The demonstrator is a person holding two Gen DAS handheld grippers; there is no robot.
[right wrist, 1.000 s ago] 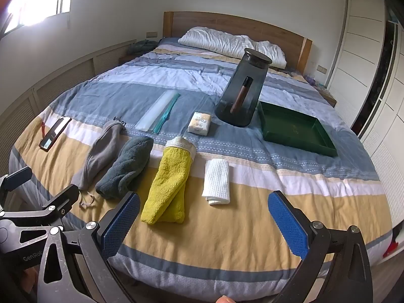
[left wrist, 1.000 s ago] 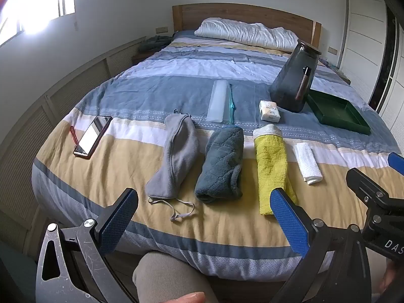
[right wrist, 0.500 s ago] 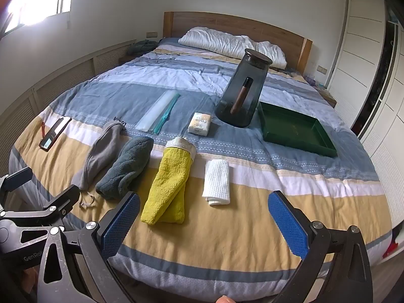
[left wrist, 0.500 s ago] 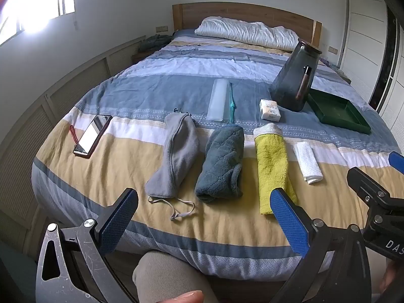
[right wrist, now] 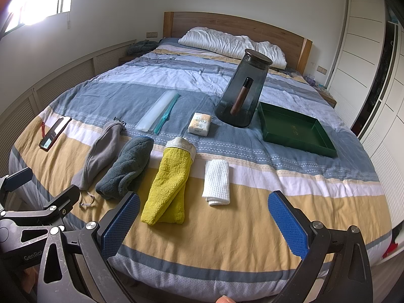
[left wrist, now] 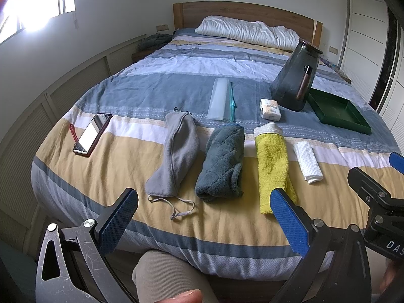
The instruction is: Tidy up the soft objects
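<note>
Terry-cloth rolls lie untouched in a row on the striped bed (left wrist: 126,166) ahead of both grippers: grey fleece pouch (left wrist: 176,151), teal towel (left wrist: 223,164), yellow towel (right wrist: 169,184), white waffle cloth (right wrist: 216,181). The left gripper (left wrist: 202,217) and right gripper (right wrist: 202,217) hang spread wide, empty. The green tray (right wrist: 298,126), far right, holds nothing; sorting seems unstarted.

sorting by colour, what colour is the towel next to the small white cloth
Yellow towel, with a cream band at its far end; clearest in the right wrist view.

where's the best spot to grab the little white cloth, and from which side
Probably across the middle of the white cloth, coming down from above with the right tool, fingers spanning its short width. It lies flat, folded into a narrow strip running away from the bed's edge, with bare quilt on both long sides and the yellow towel well apart.
</note>
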